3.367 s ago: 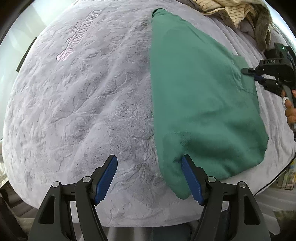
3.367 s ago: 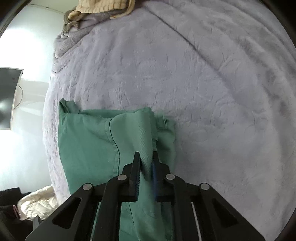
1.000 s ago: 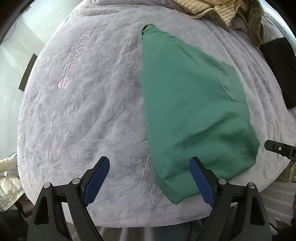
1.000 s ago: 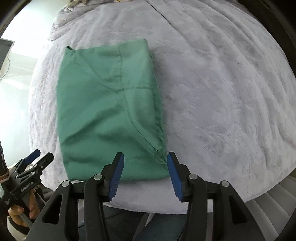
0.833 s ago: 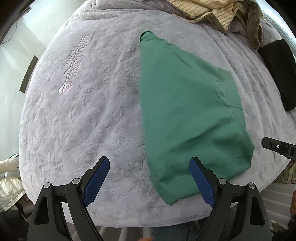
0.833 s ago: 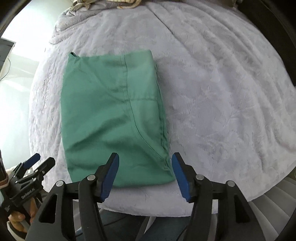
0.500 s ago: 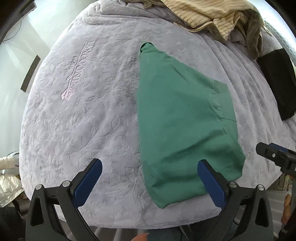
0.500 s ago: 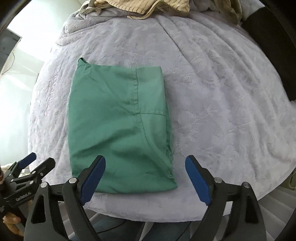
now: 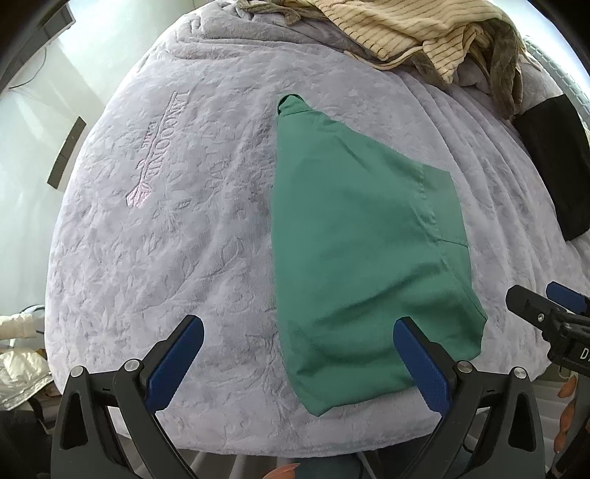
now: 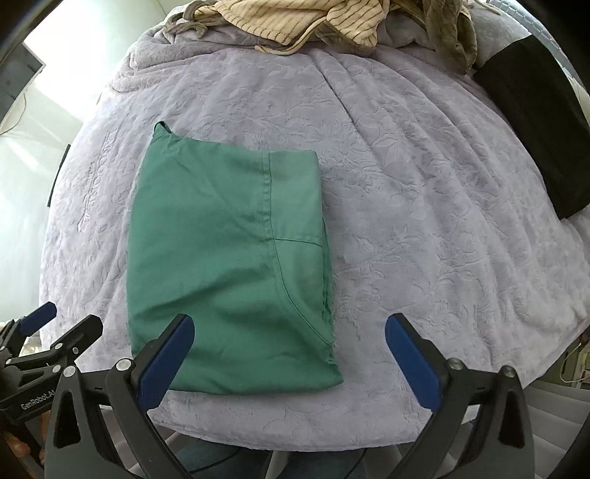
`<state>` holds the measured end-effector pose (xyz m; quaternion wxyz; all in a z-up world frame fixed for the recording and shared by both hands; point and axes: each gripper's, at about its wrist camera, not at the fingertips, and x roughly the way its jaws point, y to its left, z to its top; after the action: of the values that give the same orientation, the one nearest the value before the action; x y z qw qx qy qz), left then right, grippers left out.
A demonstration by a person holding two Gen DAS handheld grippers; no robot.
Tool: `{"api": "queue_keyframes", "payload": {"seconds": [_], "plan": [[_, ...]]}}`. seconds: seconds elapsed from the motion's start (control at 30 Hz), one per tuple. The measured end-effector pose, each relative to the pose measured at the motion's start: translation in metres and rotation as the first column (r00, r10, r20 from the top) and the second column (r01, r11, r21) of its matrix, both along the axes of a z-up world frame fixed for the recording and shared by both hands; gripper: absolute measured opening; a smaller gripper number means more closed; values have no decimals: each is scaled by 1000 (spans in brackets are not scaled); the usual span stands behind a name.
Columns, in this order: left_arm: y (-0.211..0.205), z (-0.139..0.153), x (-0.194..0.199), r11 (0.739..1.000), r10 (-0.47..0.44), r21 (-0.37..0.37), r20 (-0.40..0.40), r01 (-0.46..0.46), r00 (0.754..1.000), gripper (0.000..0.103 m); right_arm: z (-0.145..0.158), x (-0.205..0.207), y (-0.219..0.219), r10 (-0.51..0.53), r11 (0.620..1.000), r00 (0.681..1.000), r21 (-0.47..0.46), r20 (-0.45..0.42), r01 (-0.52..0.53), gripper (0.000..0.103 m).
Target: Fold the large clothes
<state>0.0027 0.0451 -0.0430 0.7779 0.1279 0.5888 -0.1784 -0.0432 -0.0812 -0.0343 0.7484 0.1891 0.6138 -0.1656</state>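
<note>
Left tool (image 9: 298,346) wide open; right tool (image 10: 289,346) opening, apparently empty.

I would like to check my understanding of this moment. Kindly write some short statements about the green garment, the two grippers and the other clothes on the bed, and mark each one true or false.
1. The green garment lies folded on the lilac blanket. True.
2. The right gripper is clamped on the garment's corner. False: its jaws are opening and stand wide above the cloth, gripping nothing.
3. The left gripper holds nothing. True.
4. The striped cream garment lies on top of the green one. False: it sits apart, in a heap at the far edge of the bed.
5. A black cloth lies at the right side of the bed. True.
</note>
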Motion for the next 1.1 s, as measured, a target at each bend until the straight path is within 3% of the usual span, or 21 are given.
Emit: {"api": "queue_keyframes", "payload": {"seconds": [1.1], "plan": [[-7,3,-1,1000,-17,12,23,17,1000,103,0,-1,-1,14,1000,1000,-12,-25,-14,103]]}}
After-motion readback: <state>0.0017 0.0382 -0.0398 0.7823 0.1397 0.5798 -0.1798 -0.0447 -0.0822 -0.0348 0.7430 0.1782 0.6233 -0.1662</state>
